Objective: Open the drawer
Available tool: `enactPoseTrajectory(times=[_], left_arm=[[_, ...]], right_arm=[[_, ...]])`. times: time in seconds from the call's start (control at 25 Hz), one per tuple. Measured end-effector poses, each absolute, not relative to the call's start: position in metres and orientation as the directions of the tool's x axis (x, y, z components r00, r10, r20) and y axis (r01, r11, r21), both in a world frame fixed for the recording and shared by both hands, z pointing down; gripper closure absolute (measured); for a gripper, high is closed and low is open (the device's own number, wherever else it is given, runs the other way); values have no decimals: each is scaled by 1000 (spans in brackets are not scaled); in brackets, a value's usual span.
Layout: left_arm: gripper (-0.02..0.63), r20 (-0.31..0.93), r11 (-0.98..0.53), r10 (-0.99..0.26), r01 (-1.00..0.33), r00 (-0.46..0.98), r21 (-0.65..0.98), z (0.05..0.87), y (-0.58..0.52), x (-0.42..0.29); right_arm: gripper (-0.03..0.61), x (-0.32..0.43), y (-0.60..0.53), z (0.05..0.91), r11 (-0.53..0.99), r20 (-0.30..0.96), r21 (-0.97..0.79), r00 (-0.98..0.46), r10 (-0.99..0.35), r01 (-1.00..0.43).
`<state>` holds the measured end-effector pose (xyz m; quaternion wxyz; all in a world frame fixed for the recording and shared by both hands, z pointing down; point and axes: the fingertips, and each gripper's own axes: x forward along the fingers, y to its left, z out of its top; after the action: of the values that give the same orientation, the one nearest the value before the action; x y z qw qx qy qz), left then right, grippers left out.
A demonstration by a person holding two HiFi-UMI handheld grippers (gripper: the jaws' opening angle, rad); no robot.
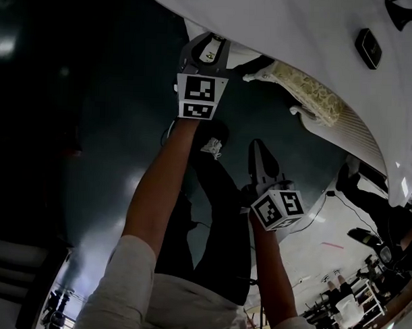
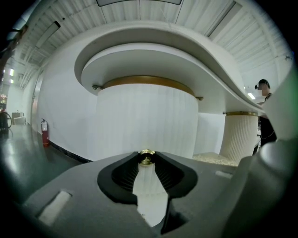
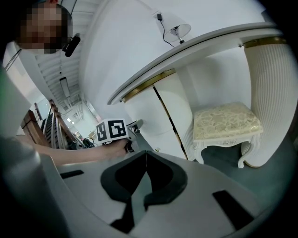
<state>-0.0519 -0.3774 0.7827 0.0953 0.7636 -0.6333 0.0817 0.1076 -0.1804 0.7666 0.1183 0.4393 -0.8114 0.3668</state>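
A small brass drawer knob (image 2: 146, 155) sits on the white fluted curved drawer front (image 2: 144, 116) under the vanity top (image 1: 298, 29). My left gripper (image 2: 146, 161) has its two tips closed on that knob, one on each side. In the head view the left gripper (image 1: 209, 44) reaches up under the vanity's edge, so the knob is hidden there. The right gripper view shows the left gripper (image 3: 135, 124) against the curved front. My right gripper (image 3: 145, 154) hangs back, shut, with nothing between its tips; it also shows low in the head view (image 1: 259, 152).
A cream upholstered stool (image 3: 226, 121) stands under the vanity to the right, also in the head view (image 1: 306, 90). A fluted white column (image 2: 240, 135) supports the top. A red fire extinguisher (image 2: 44, 132) stands by the left wall. A person (image 2: 265, 116) stands far right.
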Motion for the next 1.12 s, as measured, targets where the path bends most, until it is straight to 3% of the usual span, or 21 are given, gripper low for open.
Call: enactPoseTrajectory(times=[1.12], left_arm=[[497, 350, -186, -917, -981, 194, 57, 783, -302, -66]], right_arm=[[561, 89, -129, 734, 307, 535, -499, -566, -627, -811]])
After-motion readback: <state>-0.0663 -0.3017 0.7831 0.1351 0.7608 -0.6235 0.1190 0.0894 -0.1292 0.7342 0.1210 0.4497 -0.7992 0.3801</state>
